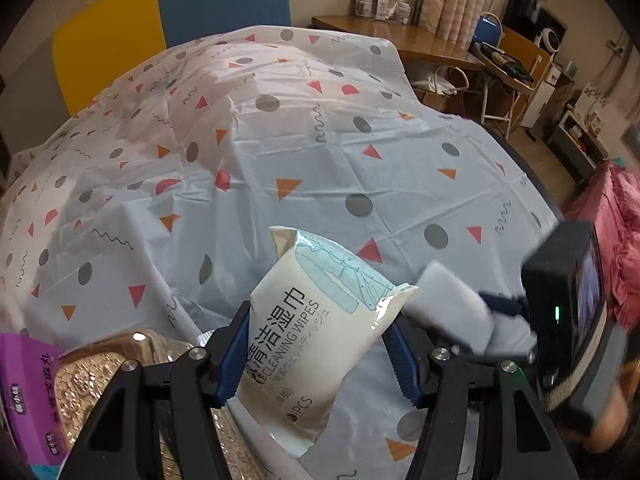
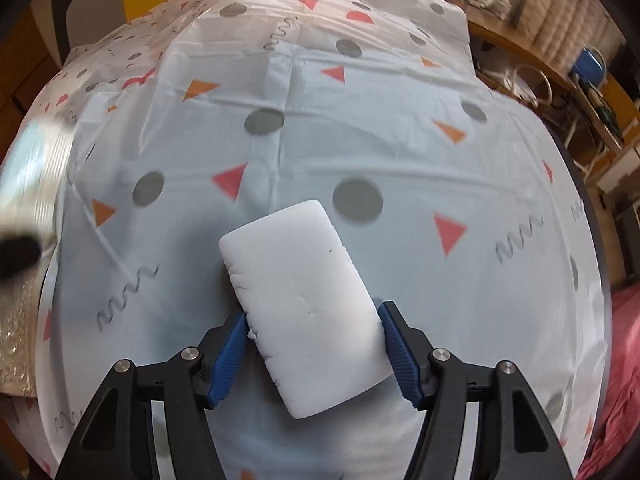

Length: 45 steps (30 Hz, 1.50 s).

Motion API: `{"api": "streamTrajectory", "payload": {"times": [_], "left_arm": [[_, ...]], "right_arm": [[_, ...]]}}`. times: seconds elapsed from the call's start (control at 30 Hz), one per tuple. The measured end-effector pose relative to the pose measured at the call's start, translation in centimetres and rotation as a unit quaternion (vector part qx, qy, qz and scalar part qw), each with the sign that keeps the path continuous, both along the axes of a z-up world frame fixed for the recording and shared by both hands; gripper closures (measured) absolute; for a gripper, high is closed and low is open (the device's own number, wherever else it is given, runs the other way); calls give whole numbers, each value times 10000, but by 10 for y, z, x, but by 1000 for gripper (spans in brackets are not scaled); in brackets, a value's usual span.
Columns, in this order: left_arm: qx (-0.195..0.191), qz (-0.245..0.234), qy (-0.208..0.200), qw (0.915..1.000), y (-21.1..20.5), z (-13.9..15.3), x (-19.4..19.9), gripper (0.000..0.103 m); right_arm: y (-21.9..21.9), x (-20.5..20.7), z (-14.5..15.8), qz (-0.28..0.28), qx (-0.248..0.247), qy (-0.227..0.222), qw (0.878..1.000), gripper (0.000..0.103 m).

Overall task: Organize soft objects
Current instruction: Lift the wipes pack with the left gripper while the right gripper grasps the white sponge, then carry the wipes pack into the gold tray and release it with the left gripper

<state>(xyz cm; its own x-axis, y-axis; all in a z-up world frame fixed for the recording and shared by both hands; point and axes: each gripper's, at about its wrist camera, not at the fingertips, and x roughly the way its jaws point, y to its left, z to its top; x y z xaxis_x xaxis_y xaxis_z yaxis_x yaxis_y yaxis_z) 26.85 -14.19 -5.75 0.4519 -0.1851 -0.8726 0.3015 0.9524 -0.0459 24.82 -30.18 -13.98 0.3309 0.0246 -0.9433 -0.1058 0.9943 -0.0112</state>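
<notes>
A cream pack of cleaning wipes (image 1: pixel 312 320) hangs tilted above the table, and my left gripper (image 1: pixel 316 320) is shut on its lower half, blue pads pressing both sides. Just to its right in the left wrist view, the right gripper (image 1: pixel 480 308) carries a white sponge block (image 1: pixel 448 300). In the right wrist view the white sponge (image 2: pixel 304 300) lies lengthwise between the blue pads of my right gripper (image 2: pixel 312 312). Both pads press its long edges, and the left edge is creased. It casts a shadow on the cloth below.
A pale tablecloth (image 1: pixel 320 140) with grey dots and triangles covers the table. A purple packet (image 1: pixel 24 380) and a shiny foil bubble bag (image 1: pixel 88 384) lie at the near left. Yellow and blue chairs stand behind, a wooden desk at back right, pink fabric (image 1: pixel 620 248) at right.
</notes>
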Motion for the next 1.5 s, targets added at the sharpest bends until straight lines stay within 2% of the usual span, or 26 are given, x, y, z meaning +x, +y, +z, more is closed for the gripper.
{"api": "streamTrajectory", "payload": {"times": [0.13, 0.3, 0.5, 0.6, 0.73, 0.93, 1.03, 1.27, 1.5], "left_arm": [[-146, 546, -367, 9977, 34, 39, 18, 40], [-124, 1342, -871, 9870, 103, 85, 24, 40], [-105, 2078, -1362, 9686, 191, 119, -3, 40], [-39, 2301, -1537, 9609, 225, 126, -25, 40], [13, 2485, -1691, 9538, 261, 123, -62, 40], [72, 2592, -1790, 9491, 294, 104, -116, 40], [143, 2642, -1860, 9463, 303, 92, -145, 39], [49, 2842, -1769, 9423, 322, 64, -200, 39], [126, 3022, -1714, 9376, 332, 38, -246, 39]], "right_arm": [[18, -30, 1, 74, 15, 152, 9999, 37], [39, -53, 0, 251, -18, 66, 9997, 36], [40, -58, -2, 201, 11, -43, 9998, 34], [45, -70, -2, 241, -76, -185, 9995, 34], [46, -77, -2, 255, -104, -298, 9992, 34], [47, -81, 0, 253, -119, -417, 9987, 34], [49, -82, -1, 291, -130, -516, 9982, 34], [54, -92, 1, 348, -205, -741, 9964, 34], [52, -88, -1, 300, -82, -802, 9963, 34]]}}
